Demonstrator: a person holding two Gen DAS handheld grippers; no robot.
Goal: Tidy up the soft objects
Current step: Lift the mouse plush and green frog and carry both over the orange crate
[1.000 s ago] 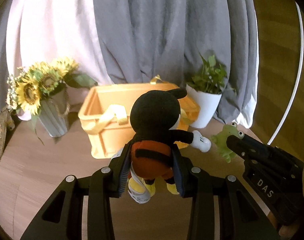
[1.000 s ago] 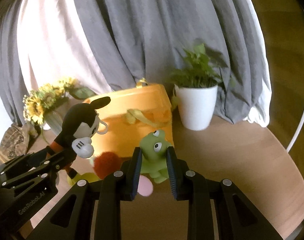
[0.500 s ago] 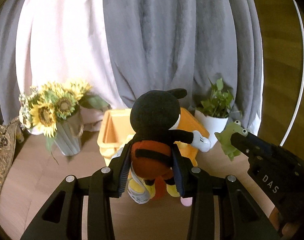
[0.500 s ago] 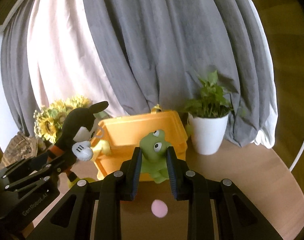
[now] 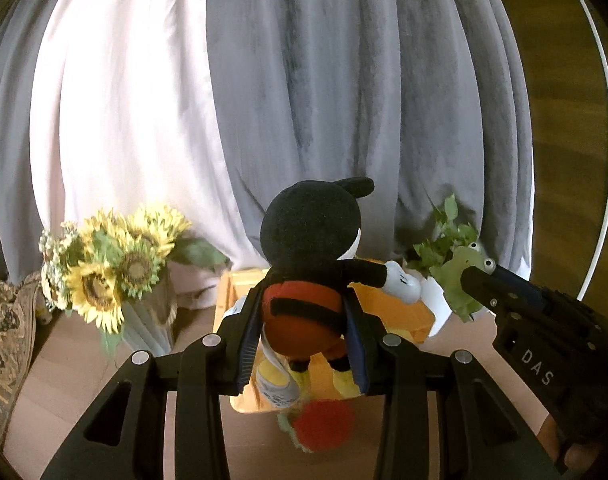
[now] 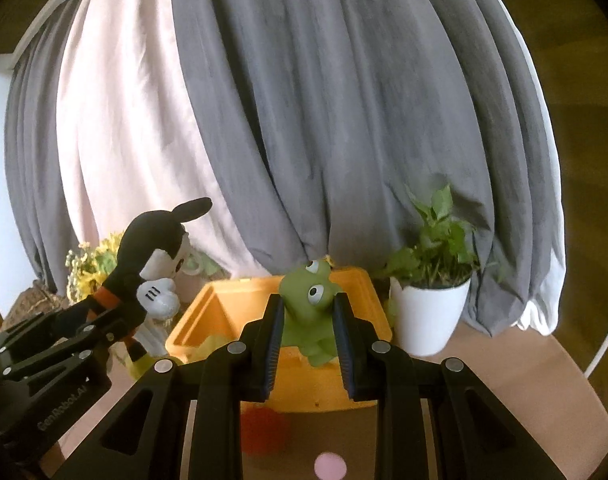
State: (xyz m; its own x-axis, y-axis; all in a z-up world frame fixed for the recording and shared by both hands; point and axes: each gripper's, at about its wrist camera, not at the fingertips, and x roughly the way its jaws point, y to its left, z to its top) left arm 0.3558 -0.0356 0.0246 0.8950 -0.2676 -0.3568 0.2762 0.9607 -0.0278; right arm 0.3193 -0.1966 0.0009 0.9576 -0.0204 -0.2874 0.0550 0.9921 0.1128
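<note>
Mouse plush, black-headed and fuzzy with a round red-orange belly and a white padded glove, sits pinched at the waist between the ribbed blue pads of my left gripper, its back to me and its yellow feet hanging below the pads. My right gripper is pressed tight on a frog toy, smooth matte green with bulging white eyes, its head poking up above the pads.

Ahead of and below both grippers stands an orange bin, boxy hard plastic with a thick rolled rim and an open top. Something pale yellow-green lies inside it; I cannot tell what. Under my grippers, on the wooden bench, lie a fluffy red pom-pom just in front of the bin's near wall and a small flat pink disc nearer to me.

Right of the bin, just beside it, is a glossy white pot of leafy green plant. Left of my left gripper stands a ribbed pale vase of sunflowers, and a woven patterned thing lies further left.

Beyond the bin hang heavy grey drapes and a pale pink one in deep folds, closing off the far side. Bare bench lies to the right of the pot, out to its curved white edge.
</note>
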